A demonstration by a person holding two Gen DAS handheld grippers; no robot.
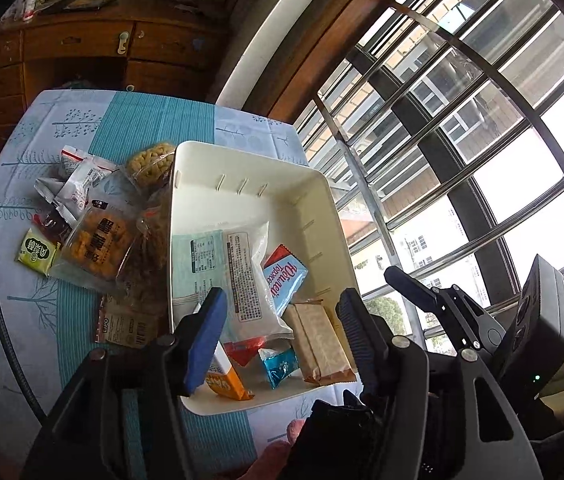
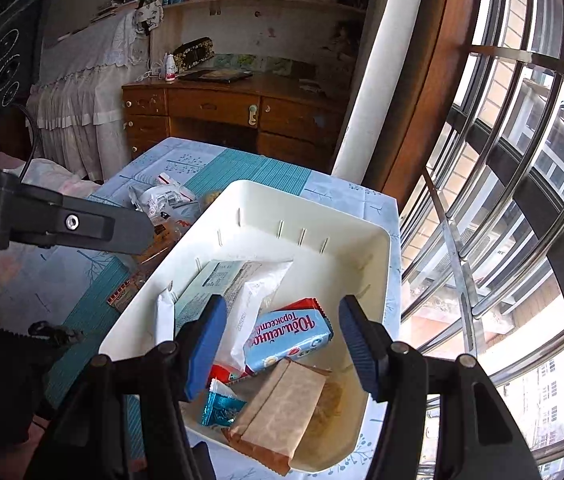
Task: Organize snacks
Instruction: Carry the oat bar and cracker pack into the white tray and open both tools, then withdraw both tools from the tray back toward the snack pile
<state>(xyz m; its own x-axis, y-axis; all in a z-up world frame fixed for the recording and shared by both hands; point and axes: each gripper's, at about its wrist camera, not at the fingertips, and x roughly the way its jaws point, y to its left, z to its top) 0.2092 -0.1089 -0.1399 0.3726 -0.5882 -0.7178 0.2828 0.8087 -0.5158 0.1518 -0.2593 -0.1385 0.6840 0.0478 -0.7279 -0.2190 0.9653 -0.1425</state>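
Observation:
A white plastic bin (image 1: 257, 168) stands on the blue patterned tablecloth (image 1: 81, 128). Inside it lie a white packet (image 1: 245, 276), a blue biscuit packet (image 1: 284, 276), a brown packet (image 1: 322, 344), a small teal candy (image 1: 279, 364) and an orange packet (image 1: 227, 384). My left gripper (image 1: 282, 336) hovers open over the bin's near end, with nothing pressed between its pads. In the right wrist view my right gripper (image 2: 282, 344) is also open above the same bin (image 2: 310, 196), over the blue packet (image 2: 288, 334) and the brown packet (image 2: 277, 412).
Left of the bin lies a pile of loose snacks: an orange cracker pack (image 1: 97, 244), a green packet (image 1: 35, 256), a yellow round snack (image 1: 151, 164) and white wrappers (image 1: 77, 180). A barred window (image 1: 462, 140) runs along the right. A wooden desk (image 2: 221, 108) stands behind the table.

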